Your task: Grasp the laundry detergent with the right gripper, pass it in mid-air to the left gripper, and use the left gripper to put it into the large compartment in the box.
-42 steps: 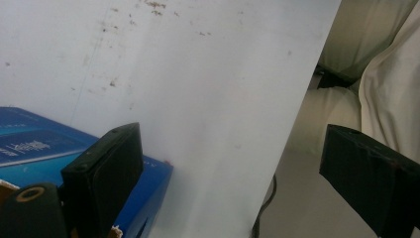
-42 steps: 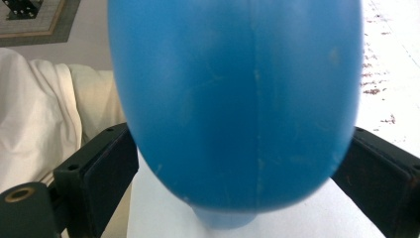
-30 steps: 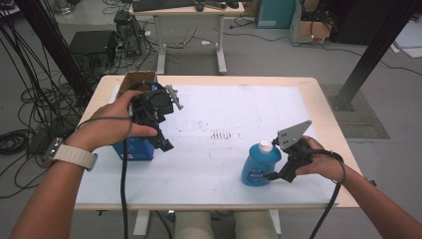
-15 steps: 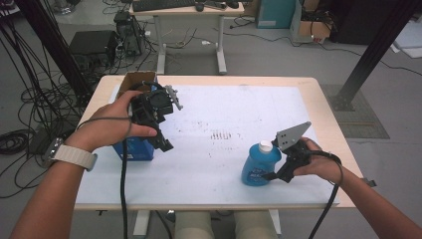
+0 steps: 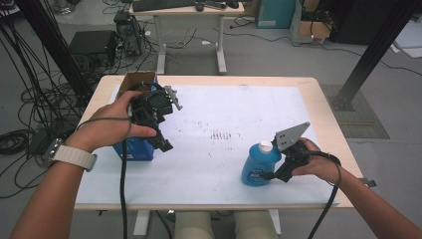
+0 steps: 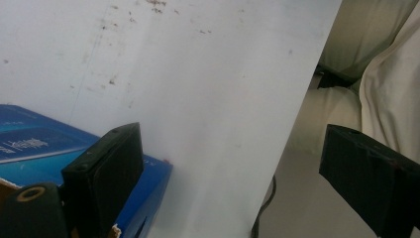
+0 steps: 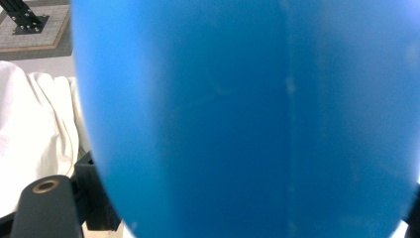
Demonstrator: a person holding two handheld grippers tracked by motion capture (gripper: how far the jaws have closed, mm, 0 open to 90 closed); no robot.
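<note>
The right gripper has its jaws just closing around the blue plastic bottle with the white cap, which stands upright near the front right of the white-covered bench. Whether the pads press yet is hard to tell. The left gripper hangs wide open and empty over the blue cardboard box at the bench's left edge.

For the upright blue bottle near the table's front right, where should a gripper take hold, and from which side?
Grip the blue bottle across its broad lower body, coming in level from its right, as the right gripper does. It stands upright, and the white cap and neck are narrow. The jaws have just been closing with the body between them; contact is unclear.
</note>
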